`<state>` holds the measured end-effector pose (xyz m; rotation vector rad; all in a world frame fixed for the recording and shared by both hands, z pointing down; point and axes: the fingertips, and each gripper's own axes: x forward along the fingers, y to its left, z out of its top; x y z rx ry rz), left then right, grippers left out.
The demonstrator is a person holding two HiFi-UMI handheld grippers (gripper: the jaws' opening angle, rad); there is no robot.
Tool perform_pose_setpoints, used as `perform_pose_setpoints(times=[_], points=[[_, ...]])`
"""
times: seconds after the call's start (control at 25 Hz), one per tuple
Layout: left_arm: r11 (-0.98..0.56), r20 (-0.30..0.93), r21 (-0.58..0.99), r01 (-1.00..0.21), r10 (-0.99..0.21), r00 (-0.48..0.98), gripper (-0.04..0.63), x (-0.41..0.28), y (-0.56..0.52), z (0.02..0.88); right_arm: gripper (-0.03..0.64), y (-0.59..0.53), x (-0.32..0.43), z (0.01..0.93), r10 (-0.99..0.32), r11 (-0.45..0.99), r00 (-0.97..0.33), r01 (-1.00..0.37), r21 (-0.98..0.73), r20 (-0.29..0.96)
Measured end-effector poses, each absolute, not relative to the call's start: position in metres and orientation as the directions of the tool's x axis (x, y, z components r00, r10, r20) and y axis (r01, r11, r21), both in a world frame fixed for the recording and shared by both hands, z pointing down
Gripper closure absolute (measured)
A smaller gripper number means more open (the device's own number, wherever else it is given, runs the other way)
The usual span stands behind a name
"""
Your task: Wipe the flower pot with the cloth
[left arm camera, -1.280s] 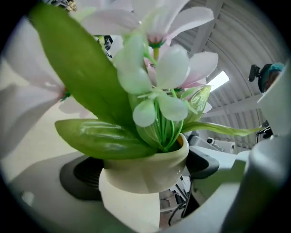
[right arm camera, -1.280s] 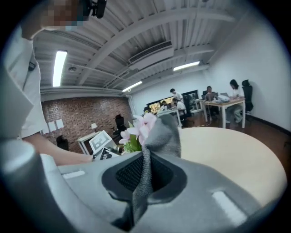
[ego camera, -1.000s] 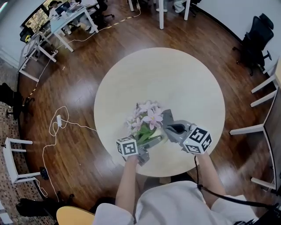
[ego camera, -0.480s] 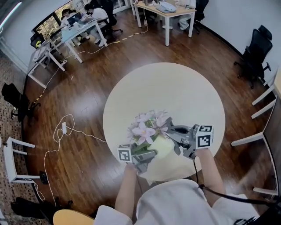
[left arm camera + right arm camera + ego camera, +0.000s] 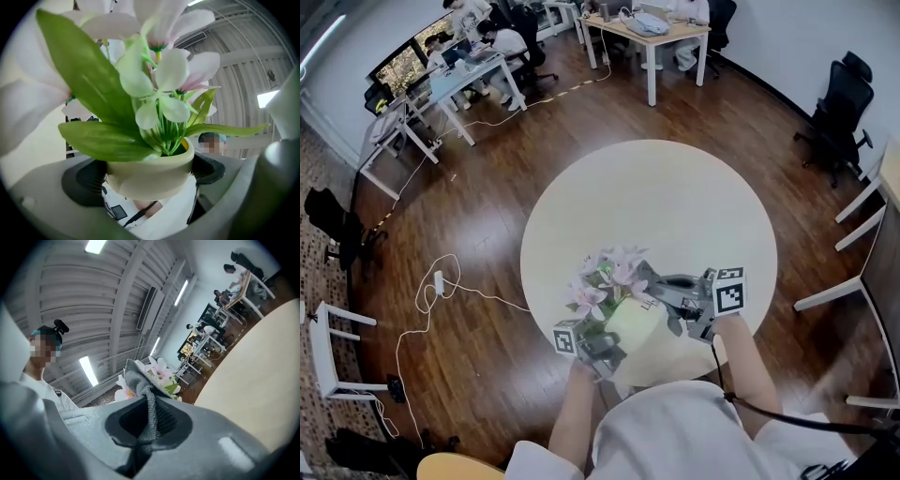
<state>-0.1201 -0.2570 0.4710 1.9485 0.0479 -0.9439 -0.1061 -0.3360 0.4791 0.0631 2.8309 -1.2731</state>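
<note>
The pale yellow flower pot with pink flowers and green leaves is held tilted above the near edge of the round table, its side turned up toward the head camera. My left gripper is shut on the pot; in the left gripper view the pot sits between both jaw pads under the leaves. My right gripper is shut on a grey cloth, bunched between its jaws, just right of the pot. Whether the cloth touches the pot I cannot tell.
The beige table top lies under and beyond both grippers. Around it is wooden floor with a white cable, desks with seated people at the back left, and black office chairs to the right.
The pot has gone from standing upright between the grippers to being lifted and tilted in the left gripper. The right gripper with the cloth has closed in on the pot's right side.
</note>
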Motion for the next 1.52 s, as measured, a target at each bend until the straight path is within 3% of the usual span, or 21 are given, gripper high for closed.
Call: perform_pose_setpoints(times=[0.16, 0.4, 0.84, 1.08, 1.52], points=[[-0.579, -0.697, 0.673, 0.460, -0.288, 0.657, -0.011, -0.123, -0.244, 0.457, 0.626, -0.333, -0.108, 0.484, 0.009, 0.640, -0.998, 0.051, -0.767, -0.059], [-0.613, -0.755, 0.634, 0.471, -0.357, 0.550, 0.000, -0.137, -0.257, 0.441, 0.626, -0.338, -0.103, 0.474, -0.074, 0.527, -0.960, 0.194, -0.827, -0.272], [-0.605, -0.783, 0.623, 0.497, -0.474, 0.404, 0.008, -0.150, -0.282, 0.417, 0.626, -0.343, -0.113, 0.480, -0.109, 0.590, -0.972, 0.105, -0.800, -0.207], [-0.629, -0.751, 0.654, 0.422, -0.470, 0.464, 0.011, -0.151, -0.288, 0.407, 0.626, -0.343, -0.115, 0.476, -0.090, 0.650, -0.981, 0.073, -0.756, -0.172], [-0.657, -0.727, 0.678, 0.330, -0.532, 0.434, 0.014, -0.152, -0.308, 0.401, 0.626, -0.324, -0.103, 0.479, -0.055, 0.695, -0.986, 0.077, -0.715, -0.159]])
